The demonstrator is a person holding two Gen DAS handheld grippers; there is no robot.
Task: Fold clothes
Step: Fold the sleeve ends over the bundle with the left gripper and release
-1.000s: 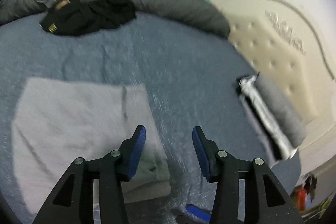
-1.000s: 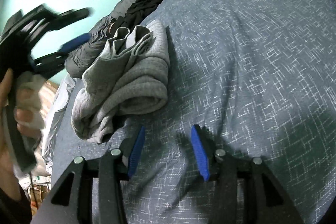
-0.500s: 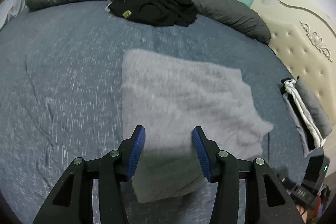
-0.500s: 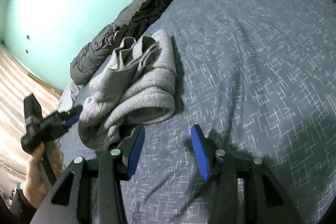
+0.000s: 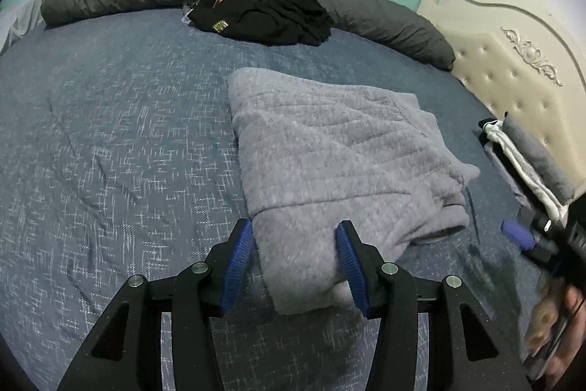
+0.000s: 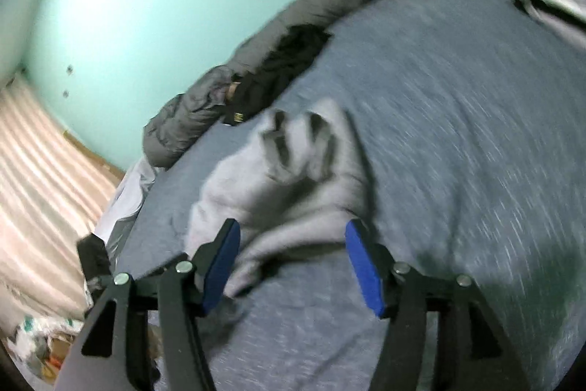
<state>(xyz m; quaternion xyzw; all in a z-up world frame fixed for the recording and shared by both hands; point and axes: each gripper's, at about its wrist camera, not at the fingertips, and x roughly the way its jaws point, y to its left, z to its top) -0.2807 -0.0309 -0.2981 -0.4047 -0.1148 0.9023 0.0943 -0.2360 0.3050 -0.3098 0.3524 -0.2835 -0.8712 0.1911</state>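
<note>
Fleece-like grey knit makes up the folded grey sweatshirt (image 5: 329,149), which lies at the centre of the left-wrist frame on the blue bedspread (image 5: 110,141). It looks soft, thick and light, likely to sag and slide open unless every layer is pinched together. At lower centre the left gripper (image 5: 293,259) stands with its jaws apart, straddling the near folded corner without clamping it; that stacked corner looks the firmest hold. At the right edge, a pile of folded clothes (image 5: 527,152) rests by the headboard (image 5: 512,76). In the blurred right-wrist view, the right gripper (image 6: 293,266) is spread wide over the sweatshirt's bunched end (image 6: 293,178).
</note>
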